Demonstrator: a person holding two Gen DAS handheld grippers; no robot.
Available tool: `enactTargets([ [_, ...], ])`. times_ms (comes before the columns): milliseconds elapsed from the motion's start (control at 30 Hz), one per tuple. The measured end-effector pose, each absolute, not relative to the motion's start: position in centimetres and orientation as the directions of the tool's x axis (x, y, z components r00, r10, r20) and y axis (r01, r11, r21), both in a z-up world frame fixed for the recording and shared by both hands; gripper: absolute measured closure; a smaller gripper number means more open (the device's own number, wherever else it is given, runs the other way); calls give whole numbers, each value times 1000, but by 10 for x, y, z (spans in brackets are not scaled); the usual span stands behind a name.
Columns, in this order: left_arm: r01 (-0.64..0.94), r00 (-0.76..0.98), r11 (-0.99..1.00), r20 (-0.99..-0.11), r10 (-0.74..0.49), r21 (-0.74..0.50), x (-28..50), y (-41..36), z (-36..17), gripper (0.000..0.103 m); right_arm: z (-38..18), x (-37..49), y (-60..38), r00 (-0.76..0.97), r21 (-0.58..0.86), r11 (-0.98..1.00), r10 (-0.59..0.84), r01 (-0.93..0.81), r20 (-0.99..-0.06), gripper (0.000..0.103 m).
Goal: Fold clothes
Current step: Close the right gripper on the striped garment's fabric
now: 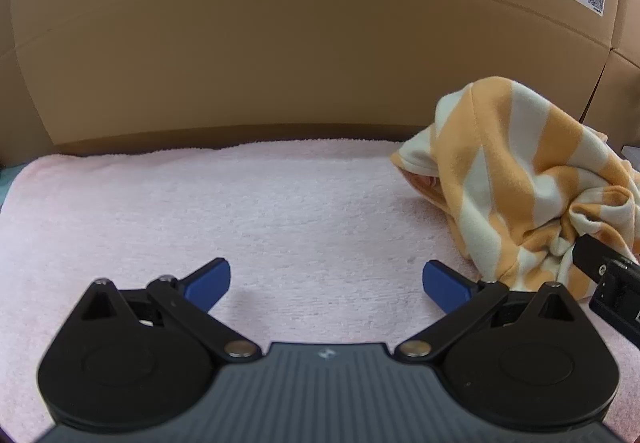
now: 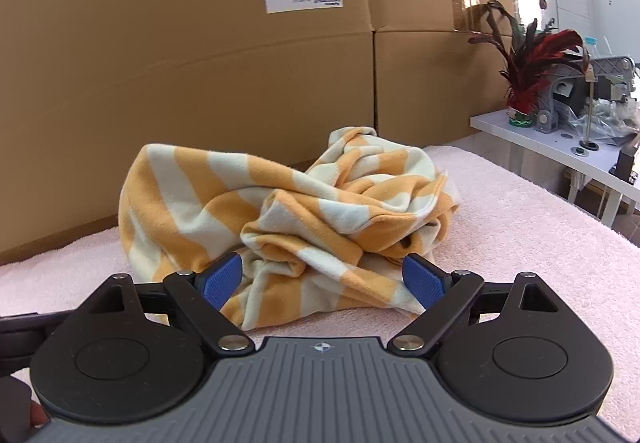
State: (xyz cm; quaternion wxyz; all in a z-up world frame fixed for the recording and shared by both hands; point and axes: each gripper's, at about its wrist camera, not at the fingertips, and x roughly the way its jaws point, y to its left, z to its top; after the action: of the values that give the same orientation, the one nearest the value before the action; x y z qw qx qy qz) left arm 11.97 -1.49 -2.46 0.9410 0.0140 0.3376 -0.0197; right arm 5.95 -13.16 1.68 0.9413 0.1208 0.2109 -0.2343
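An orange-and-cream striped garment (image 2: 280, 219) lies crumpled in a heap on the pink towel (image 2: 520, 243). My right gripper (image 2: 322, 277) is open, its blue pads (image 2: 222, 279) standing wide on either side of the heap's near folds, not pressing them. In the left wrist view the same garment (image 1: 520, 179) sits at the right, and the right gripper's black body (image 1: 608, 275) shows at the right edge beside it. My left gripper (image 1: 326, 279) is open over bare towel (image 1: 240, 211), left of the garment, with nothing between its fingers.
Large cardboard boxes (image 2: 200, 63) wall off the back of the towel-covered surface. To the right stands a white table (image 2: 560, 147) with a red-leaved plant (image 2: 528, 67), a bottle and metal parts. A fingertip (image 2: 36, 415) shows at the lower left.
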Motion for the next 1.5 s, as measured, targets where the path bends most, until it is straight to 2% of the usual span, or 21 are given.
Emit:
enactTargets([
  [233,52,768,999,-640,-35,8,120,-16,-27,1,16,60,-130,800,118,868,-381,482,-463,22],
  [567,63,748,998,-662,-41,10,123,-8,-29,1,16,59,-129,801,100,870,-393,483,-452,26],
  [767,66,737,998,-674,-45,5,121,-7,-28,1,12,61,-130,792,88,866,-402,492,-460,45],
  [833,70,737,998,-674,-45,10,120,-8,-28,1,12,60,-132,794,96,866,-399,491,-458,55],
  [933,72,737,997,-674,-45,12,121,-8,-29,1,12,58,-133,802,112,865,-395,488,-448,63],
  [1000,72,736,997,-675,-45,11,121,-8,-29,1,13,57,-134,807,119,864,-398,490,-436,76],
  [1100,74,736,997,-675,-48,10,123,-8,-30,1,16,54,-135,812,121,859,-412,498,-414,88],
  [1333,100,732,995,-676,-79,-8,121,-7,-29,1,32,54,-134,827,109,869,-410,482,-384,95],
  [1500,101,732,995,-676,-87,-19,122,-5,-29,1,43,40,-131,842,119,869,-419,480,-339,96],
])
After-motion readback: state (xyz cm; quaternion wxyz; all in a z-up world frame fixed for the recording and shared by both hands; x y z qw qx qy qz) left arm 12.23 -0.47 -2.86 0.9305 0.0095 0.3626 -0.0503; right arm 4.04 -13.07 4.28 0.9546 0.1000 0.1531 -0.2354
